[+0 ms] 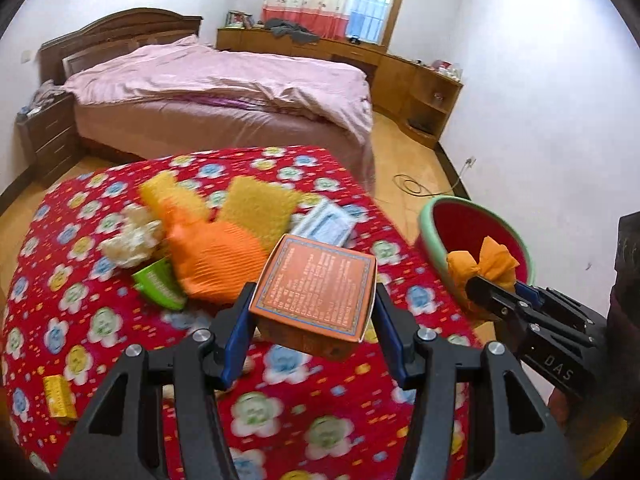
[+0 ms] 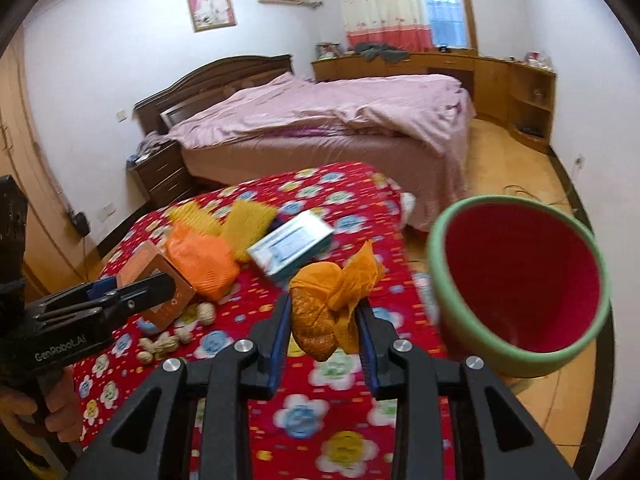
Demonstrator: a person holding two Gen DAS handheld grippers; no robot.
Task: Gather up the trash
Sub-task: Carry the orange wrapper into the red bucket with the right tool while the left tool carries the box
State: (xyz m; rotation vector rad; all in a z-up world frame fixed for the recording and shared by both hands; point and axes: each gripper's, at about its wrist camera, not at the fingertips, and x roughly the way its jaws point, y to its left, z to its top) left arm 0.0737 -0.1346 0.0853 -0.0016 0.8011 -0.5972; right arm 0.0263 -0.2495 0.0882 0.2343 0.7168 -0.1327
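Above the red flowered tabletop (image 1: 120,340), left gripper (image 1: 312,320) jaws clamp an orange box (image 1: 314,292); right gripper (image 2: 322,334) jaws clamp an orange mesh bundle (image 2: 328,304) beside the green bin (image 2: 452,300).

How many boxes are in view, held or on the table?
3, more may be hidden. Orange box in the left claw; blue-white box mid-table behind the clutter; small yellow box near the table's left edge.

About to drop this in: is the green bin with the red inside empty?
Looks empty: the right wrist view shows only bare red lining inside the green-rimmed round bin; its far bottom is partly blurred.
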